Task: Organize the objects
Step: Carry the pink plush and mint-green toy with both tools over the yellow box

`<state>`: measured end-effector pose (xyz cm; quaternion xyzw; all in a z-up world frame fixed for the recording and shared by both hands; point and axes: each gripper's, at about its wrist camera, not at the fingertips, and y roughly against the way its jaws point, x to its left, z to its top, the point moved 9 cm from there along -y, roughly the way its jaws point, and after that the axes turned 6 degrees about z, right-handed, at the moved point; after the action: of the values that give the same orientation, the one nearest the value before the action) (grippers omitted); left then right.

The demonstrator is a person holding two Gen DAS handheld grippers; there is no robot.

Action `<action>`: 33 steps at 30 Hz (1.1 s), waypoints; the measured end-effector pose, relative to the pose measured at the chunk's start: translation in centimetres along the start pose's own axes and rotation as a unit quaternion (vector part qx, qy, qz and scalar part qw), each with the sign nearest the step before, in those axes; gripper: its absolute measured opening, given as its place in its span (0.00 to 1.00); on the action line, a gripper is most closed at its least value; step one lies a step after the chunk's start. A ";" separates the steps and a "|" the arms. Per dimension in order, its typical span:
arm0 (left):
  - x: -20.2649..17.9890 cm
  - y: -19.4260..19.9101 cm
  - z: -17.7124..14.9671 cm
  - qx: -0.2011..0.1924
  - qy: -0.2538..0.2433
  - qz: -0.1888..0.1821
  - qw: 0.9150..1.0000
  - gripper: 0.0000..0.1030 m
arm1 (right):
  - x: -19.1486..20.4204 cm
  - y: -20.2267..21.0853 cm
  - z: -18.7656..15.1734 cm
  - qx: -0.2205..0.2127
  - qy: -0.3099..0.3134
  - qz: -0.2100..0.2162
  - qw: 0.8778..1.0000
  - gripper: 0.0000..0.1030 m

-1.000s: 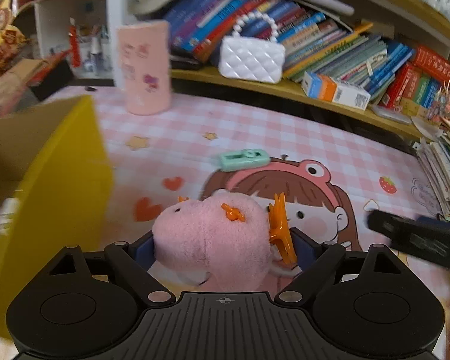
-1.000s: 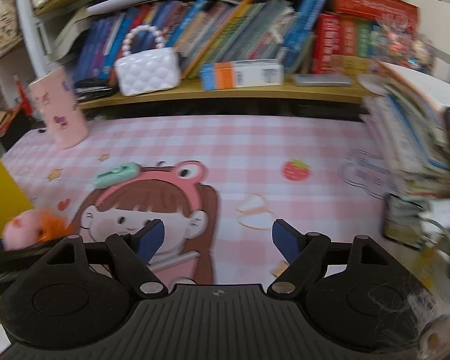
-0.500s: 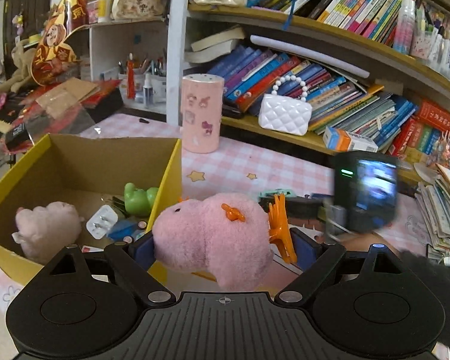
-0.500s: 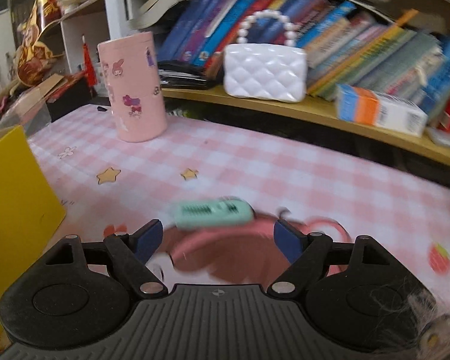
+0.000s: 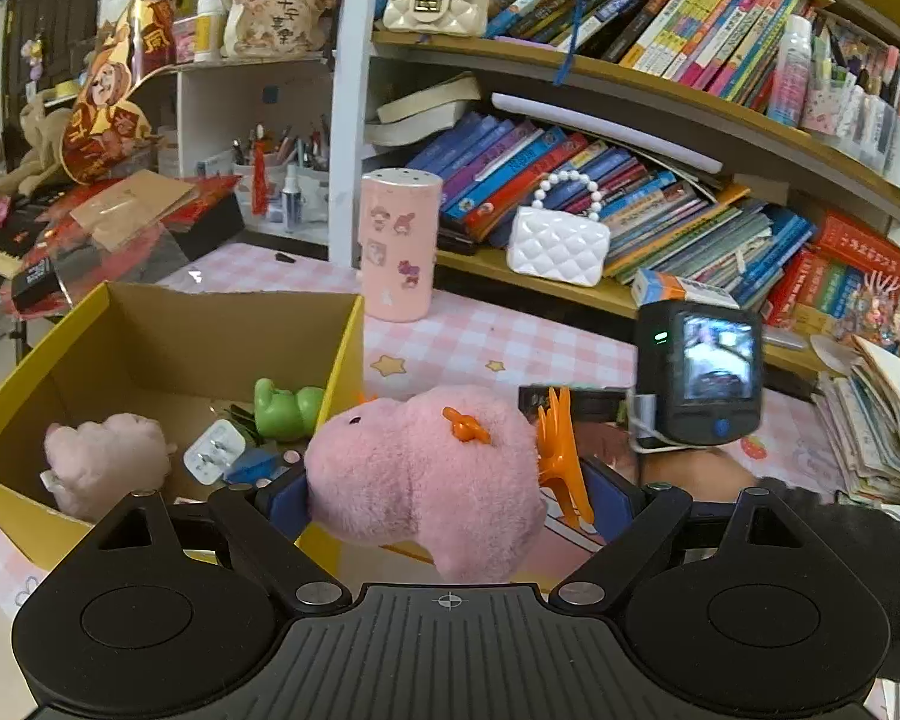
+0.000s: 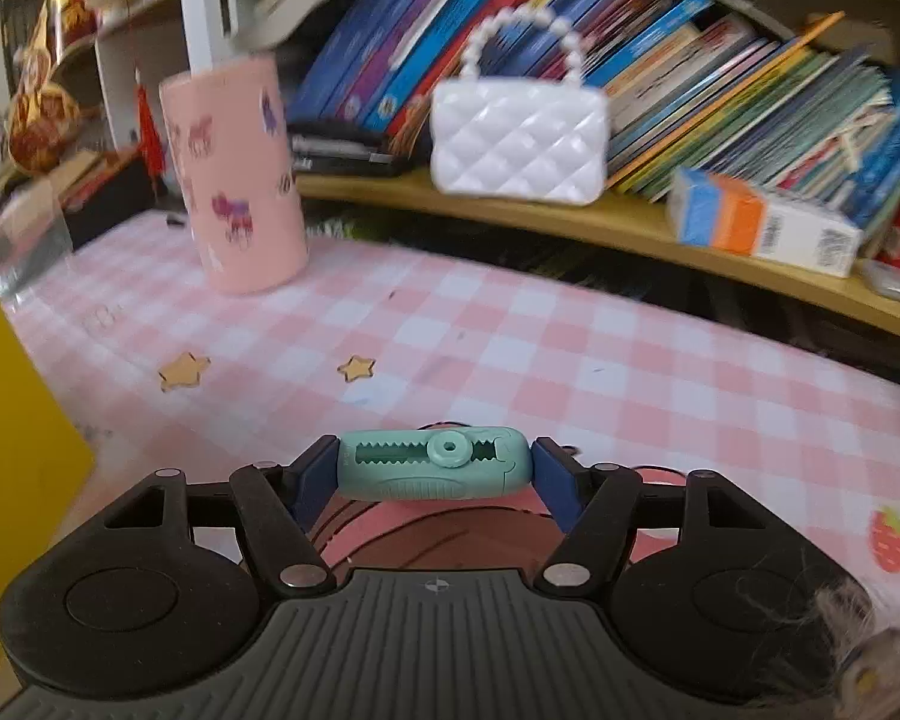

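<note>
My left gripper [image 5: 444,492] is shut on a pink plush toy [image 5: 420,474] with orange fins, held in the air just right of the yellow cardboard box [image 5: 342,336]. The box holds another pink plush [image 5: 105,462], a green toy [image 5: 285,408] and a white plug [image 5: 210,456]. My right gripper [image 6: 435,474] has its blue pads against both ends of a teal utility knife [image 6: 432,463], low over the pink checked table mat [image 6: 510,348]. The right gripper's camera unit [image 5: 699,372] shows in the left wrist view.
A pink cylinder with stickers [image 5: 399,243] stands at the back of the mat [image 6: 234,174]. A white quilted purse [image 6: 519,144] and rows of books sit on the low shelf behind. A paper stack [image 5: 870,420] lies at the right. The box's yellow side [image 6: 12,420] is at left.
My left gripper has risen with the plush and now looks down into the box. My right gripper has moved forward to the teal knife and closed its pads on it.
</note>
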<state>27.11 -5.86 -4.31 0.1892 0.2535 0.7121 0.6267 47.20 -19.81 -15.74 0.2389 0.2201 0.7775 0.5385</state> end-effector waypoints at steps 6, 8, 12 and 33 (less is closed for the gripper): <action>-0.8 0.8 -1.0 -0.001 -0.009 -0.023 1.000 0.88 | -0.5 6.1 -0.5 -0.022 -0.018 0.000 1.000 0.64; -1.0 1.3 -1.5 0.001 -0.003 -0.033 0.999 0.88 | -0.5 7.9 -0.9 -0.026 -0.021 -0.006 0.999 0.64; -1.0 2.4 -2.4 0.001 -0.007 -0.053 0.999 0.88 | -0.4 11.9 -2.1 -0.028 -0.036 -0.015 0.999 0.64; 6.8 5.9 -7.8 0.034 -0.028 -0.077 0.996 0.88 | 9.8 24.9 -13.8 0.030 -0.072 -0.061 0.995 0.64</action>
<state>16.84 -0.64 -7.36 0.2104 0.2735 0.6468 0.6802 17.59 -19.78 -10.41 0.2968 0.2178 0.7171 0.5918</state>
